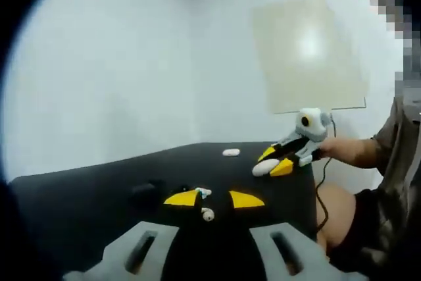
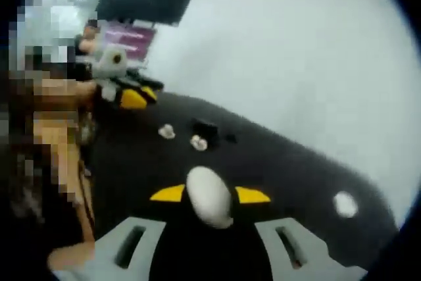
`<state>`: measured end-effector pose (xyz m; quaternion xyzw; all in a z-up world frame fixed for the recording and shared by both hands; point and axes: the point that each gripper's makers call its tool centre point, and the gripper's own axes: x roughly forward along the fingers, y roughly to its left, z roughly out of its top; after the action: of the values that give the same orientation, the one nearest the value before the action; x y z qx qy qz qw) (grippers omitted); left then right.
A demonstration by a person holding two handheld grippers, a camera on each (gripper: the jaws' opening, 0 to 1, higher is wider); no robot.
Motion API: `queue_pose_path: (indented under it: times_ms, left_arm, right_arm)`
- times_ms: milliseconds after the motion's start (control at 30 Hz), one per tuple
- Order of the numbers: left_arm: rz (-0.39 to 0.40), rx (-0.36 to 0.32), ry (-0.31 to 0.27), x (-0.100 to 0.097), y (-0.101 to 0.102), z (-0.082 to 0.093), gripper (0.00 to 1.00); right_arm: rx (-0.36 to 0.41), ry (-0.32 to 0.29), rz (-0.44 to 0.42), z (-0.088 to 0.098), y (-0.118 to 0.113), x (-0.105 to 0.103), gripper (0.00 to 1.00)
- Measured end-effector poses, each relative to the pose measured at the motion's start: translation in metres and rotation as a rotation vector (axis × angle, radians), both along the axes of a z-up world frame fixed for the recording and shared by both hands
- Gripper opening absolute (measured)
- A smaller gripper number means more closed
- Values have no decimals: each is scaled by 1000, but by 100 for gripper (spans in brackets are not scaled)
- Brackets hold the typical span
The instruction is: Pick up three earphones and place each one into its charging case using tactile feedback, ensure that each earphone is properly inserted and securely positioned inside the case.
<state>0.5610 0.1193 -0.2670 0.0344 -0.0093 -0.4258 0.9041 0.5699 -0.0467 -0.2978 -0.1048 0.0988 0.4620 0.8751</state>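
Observation:
My right gripper (image 2: 210, 194) is shut on a white oval charging case (image 2: 209, 201), held between its yellow tips above the black table (image 2: 283, 162). In the left gripper view that right gripper (image 1: 273, 162) hangs at the table's right side with the white case (image 1: 262, 168) in it. My left gripper (image 1: 214, 199) is open, nothing between its tips. Two small white earphones (image 1: 202, 193) (image 1: 208, 214) lie on the table just beyond it. In the right gripper view those earphones (image 2: 166, 131) (image 2: 198, 141) lie mid-table, and the left gripper (image 2: 133, 98) is at the upper left.
A black case (image 2: 205, 125) (image 1: 145, 190) sits by the earphones. Another white case (image 2: 345, 203) (image 1: 231, 153) lies apart near the table's edge. A person's arm (image 1: 348, 151) and knee (image 1: 339, 212) are at the table's right side. White walls stand behind.

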Motion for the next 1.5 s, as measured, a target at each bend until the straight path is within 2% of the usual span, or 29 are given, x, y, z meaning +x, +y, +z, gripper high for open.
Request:
queue_pose_path:
  times_ms: [33, 67, 133, 200, 300, 367, 433, 567, 667, 800, 833, 900, 1067, 1100, 1233, 1267, 1300, 1367, 1400, 1500]
  left_arm:
    - [-1, 0, 0, 0, 0, 0, 14]
    - [-2, 1, 4, 0, 0, 0, 14]
    - [-9, -4, 8, 0, -1, 0, 14]
    - [-13, -3, 10, -1, -1, -1, 14]
    - [-46, -3, 30, -4, -6, -3, 14]
    - [-91, -7, 59, -9, -11, -6, 15]
    - [-132, 18, 86, -13, -17, -11, 17]
    - [-194, 56, 131, -17, -31, -17, 28]
    - [-208, 87, 135, -17, -38, -16, 30]
    - [-239, 189, 119, -17, -54, -20, 30]
    - [-254, 213, 117, -18, -59, -21, 30]
    - [-281, 216, 123, -17, -71, -20, 30]
    - [-311, 214, 148, -15, -76, -27, 26]
    - [-325, 255, 155, -18, -74, -35, 24]
    - [-330, 277, 119, -24, -73, -40, 21]
    - [-317, 282, 122, -21, -70, -40, 21]
    - [-300, 248, 146, -19, -67, -39, 20]
    - [-317, 191, 168, -21, -66, -37, 19]
    - [-313, 207, 161, -20, -64, -38, 18]
    - [-311, 201, 149, -20, -63, -39, 18]
  right_arm:
    - [67, 113, 37, 2, 5, 1, 28]
    - [102, 193, 64, 2, 9, 1, 28]
    - [139, 301, 120, 2, 17, 1, 27]
    - [168, 384, 185, 2, 26, -5, 27]
    - [242, 573, 257, 1, 38, -8, 26]
    - [279, 626, 289, 0, 42, -7, 25]
    - [298, 669, 308, -1, 46, -8, 25]
    - [263, 652, 345, 0, 56, -12, 24]
    - [197, 548, 403, 2, 65, -20, 24]
    - [145, 331, 494, 6, 73, -30, 23]
    - [136, 293, 519, 6, 74, -35, 23]
    - [137, 259, 548, 5, 77, -40, 23]
    - [138, 240, 596, 6, 88, -41, 23]
    - [138, 234, 603, 6, 92, -41, 23]
    - [147, 241, 609, 5, 110, -41, 23]
    - [148, 233, 603, 6, 110, -39, 23]
    - [153, 221, 596, 6, 111, -38, 24]
    - [143, 195, 593, 6, 107, -37, 25]
    - [140, 178, 583, 6, 103, -35, 27]
    - [173, 143, 560, 12, 88, -28, 30]
